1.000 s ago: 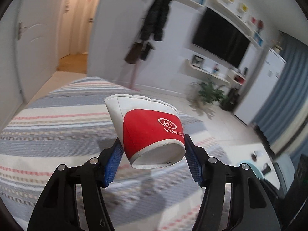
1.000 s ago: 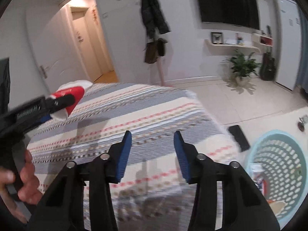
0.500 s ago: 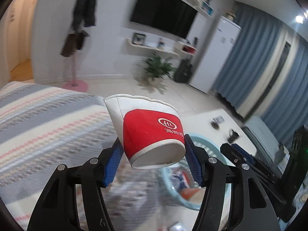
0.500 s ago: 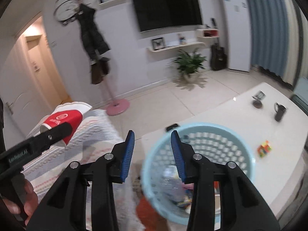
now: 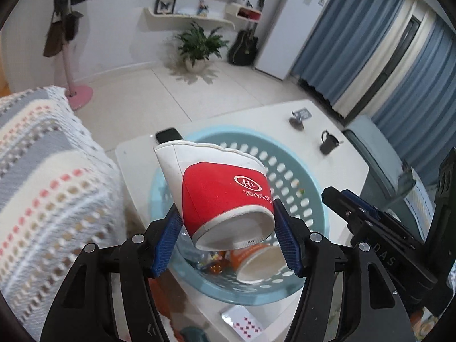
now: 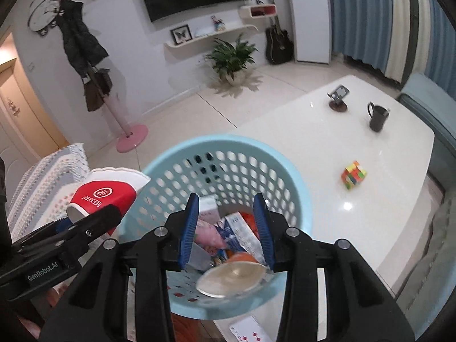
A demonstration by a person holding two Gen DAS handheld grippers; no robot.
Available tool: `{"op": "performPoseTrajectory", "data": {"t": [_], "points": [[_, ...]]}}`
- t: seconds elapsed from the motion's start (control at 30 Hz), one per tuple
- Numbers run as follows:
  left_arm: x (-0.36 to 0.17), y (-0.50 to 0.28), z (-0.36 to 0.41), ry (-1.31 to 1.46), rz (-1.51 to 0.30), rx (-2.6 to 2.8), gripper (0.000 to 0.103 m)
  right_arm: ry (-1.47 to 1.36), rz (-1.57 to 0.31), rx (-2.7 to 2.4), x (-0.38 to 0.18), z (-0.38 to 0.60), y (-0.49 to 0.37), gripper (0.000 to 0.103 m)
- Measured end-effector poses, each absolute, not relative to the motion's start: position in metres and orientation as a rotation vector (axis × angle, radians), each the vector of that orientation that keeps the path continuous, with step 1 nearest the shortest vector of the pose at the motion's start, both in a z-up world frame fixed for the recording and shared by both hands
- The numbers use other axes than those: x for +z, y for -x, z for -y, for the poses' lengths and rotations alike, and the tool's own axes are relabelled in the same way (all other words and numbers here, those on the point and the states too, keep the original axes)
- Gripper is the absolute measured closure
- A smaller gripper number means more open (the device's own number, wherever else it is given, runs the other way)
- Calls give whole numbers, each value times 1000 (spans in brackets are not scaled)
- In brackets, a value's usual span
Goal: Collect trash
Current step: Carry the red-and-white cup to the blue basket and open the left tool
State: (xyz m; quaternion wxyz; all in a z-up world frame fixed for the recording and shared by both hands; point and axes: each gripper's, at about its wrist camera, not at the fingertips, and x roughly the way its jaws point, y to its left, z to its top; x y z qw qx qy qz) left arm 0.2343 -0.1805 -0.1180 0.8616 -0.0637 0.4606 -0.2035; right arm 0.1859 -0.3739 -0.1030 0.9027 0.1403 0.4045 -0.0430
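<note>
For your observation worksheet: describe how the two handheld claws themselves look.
Both the left claw and the right claw have black, angular frames with silver bolts and ribbed blue fingertip pads. The left one bears white "GenRobot.AI" lettering on its side.

Paper cup (image 5: 225,196), perforated plastic basket (image 6: 168,159), glossy table (image 6: 313,131).

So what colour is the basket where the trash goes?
Light blue basket, with perforated walls; the right wrist view shows it best.
</note>
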Motion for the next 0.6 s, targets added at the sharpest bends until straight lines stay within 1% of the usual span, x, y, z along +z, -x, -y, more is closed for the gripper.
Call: {"op": "performPoseTrajectory", "data": {"t": [0.03,0.07,0.1,0.13,0.23,0.3,0.43,0.53,0.6], "points": [[-120,-235,182,128,-966,-416,42,-294,-839,-92,-105,376,-185,60],[-119,-235,182,125,-963,-408,38,-304,-840,-91,-107,381,-183,54],[-120,-235,182,122,-959,-402,32,-312,-841,-89,-109,384,-182,52],[-121,-233,181,123,-958,-399,30,-317,-841,-89,-111,385,-180,50],[-120,-229,178,132,-951,-401,29,-317,-843,-86,-113,386,-177,49],[-117,-226,177,124,-948,-407,26,-318,-844,-80,-113,386,-177,49],[-109,-216,174,103,-929,-401,24,-303,-836,-64,-108,380,-174,49],[-98,-208,175,85,-896,-384,23,-288,-823,-50,-102,373,-171,48],[-90,-200,170,63,-856,-356,21,-281,-804,-43,-97,370,-167,46]]}}
